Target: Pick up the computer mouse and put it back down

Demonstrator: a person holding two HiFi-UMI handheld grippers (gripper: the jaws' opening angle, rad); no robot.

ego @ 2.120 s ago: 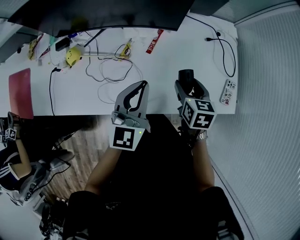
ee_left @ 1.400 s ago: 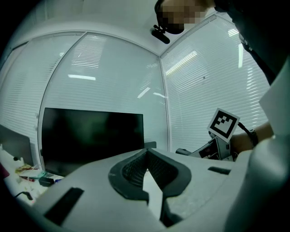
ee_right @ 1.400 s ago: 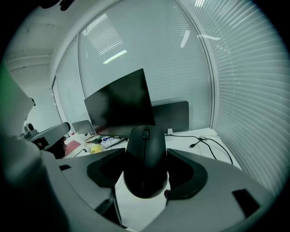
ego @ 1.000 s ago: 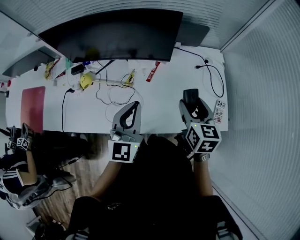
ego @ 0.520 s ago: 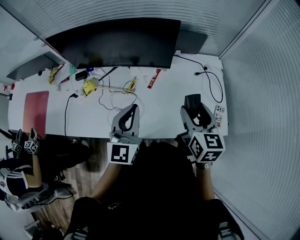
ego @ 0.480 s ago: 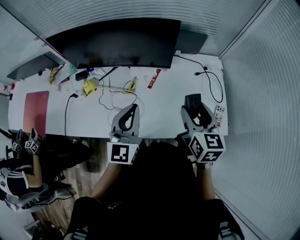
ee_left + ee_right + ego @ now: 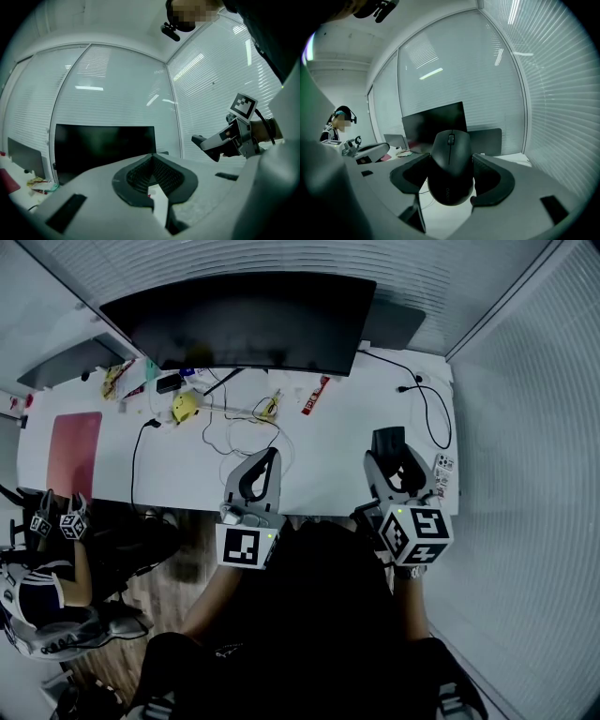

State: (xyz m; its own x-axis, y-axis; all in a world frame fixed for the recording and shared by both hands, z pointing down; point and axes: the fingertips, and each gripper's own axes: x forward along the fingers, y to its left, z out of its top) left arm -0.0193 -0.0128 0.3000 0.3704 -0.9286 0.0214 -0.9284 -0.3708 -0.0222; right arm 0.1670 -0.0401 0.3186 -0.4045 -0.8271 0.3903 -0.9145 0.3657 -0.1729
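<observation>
The black computer mouse (image 7: 450, 161) is clamped between the jaws of my right gripper (image 7: 451, 174), its scroll wheel facing up and away. In the head view the mouse (image 7: 385, 439) and right gripper (image 7: 389, 454) hover over the right part of the white desk (image 7: 337, 442), near its front edge. My left gripper (image 7: 271, 456) hangs over the desk's front edge at the middle, shut with nothing in it. In the left gripper view the pads meet at the tips of the left gripper (image 7: 152, 157), and the right gripper (image 7: 220, 140) shows off to the right.
A wide black monitor (image 7: 244, 329) stands at the back of the desk. Loose cables (image 7: 234, 427), a yellow object (image 7: 185, 407) and a red mat (image 7: 73, 451) lie to the left. A phone (image 7: 442, 474) and black cable (image 7: 433, 409) lie near the right edge. Another person (image 7: 37, 559) sits lower left.
The head view has pulled back and risen, so more of the desk and monitor shows. Both grippers keep their pose; the right one still holds the mouse.
</observation>
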